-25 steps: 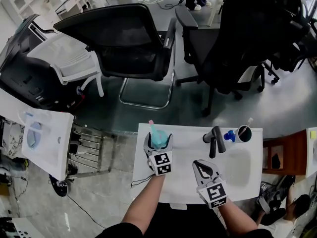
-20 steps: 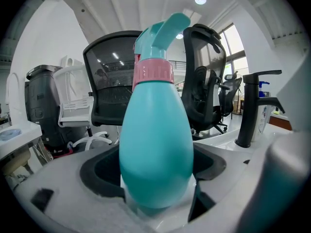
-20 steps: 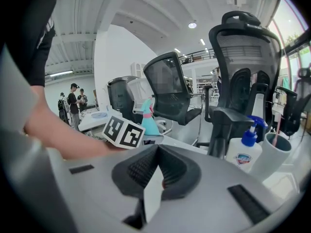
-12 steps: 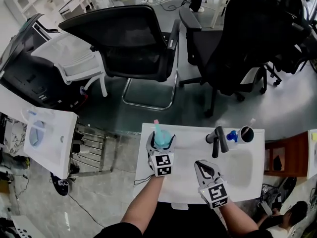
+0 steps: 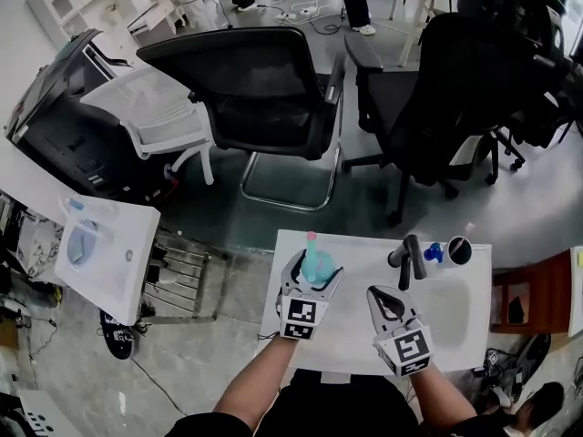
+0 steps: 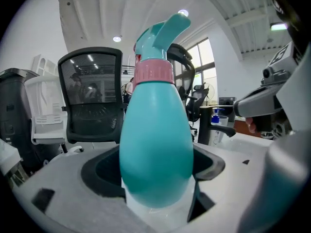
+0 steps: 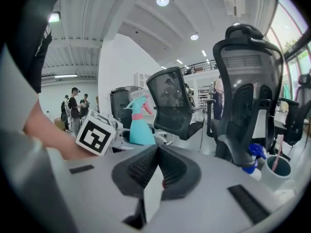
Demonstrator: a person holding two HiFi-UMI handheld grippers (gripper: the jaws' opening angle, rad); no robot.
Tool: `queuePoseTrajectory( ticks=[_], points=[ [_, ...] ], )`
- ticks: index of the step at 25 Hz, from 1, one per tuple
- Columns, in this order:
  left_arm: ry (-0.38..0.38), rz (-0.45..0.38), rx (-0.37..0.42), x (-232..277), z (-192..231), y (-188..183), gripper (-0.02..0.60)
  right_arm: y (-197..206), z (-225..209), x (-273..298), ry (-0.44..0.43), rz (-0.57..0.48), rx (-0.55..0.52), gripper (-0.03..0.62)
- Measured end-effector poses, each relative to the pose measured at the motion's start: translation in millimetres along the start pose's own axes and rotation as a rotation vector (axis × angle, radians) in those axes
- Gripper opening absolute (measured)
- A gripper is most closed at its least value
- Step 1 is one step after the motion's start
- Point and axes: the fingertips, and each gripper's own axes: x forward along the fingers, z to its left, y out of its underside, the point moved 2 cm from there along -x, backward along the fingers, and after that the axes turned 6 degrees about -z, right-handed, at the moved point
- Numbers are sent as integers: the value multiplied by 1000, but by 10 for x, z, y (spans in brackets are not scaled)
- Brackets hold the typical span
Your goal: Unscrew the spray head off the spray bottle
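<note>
Since a second ago our left claw (image 5: 316,269) has swung a little toward the tap (image 5: 407,258), carrying the spray bottle (image 6: 155,144) with it, so it now points aslant instead of straight ahead. Its jaws are closed round the teal belly of the bottle, which stands upright on the bench (image 5: 355,264), left of the tap. The spray head (image 6: 158,35) sits on top above a pink collar (image 6: 153,72) and is not yet off. Our right claw (image 7: 156,152) is near the tap on our side, its ribbed jaws pressed fully together with nothing between them. Just right of the tap stand a small blue bottle (image 5: 434,252) and a cup (image 5: 458,248).
</note>
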Motion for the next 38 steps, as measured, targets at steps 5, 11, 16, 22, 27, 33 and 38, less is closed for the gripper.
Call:
queuePoseTrajectory(
  ticks=[5,11,16,22,27,33,38],
  points=[
    [81,1,24,-184,-152,-214,408,-314,188,-42,-99,-42,-78,22],
    [134,-11,62,-315,-346,-420,408,-637,483,-68,-213,-95,-163,184],
    [159,-25,78,-389,-503,-543,410,-875,631,-88,-246,-142,-157,202],
    [194,-19,95,-468,-703,-556,410,-1027,680,-110,-235,-176,-133,202],
    [219,-23,127,-535,-833,-612,410,-1051,736,-108,-241,-190,-172,202],
    [239,-28,149,-598,-958,-688,410,-1151,770,-183,-208,-251,-192,147],
    [274,-50,150,-687,-1017,-793,410,-1281,821,-289,-234,-266,-140,138]
  ],
)
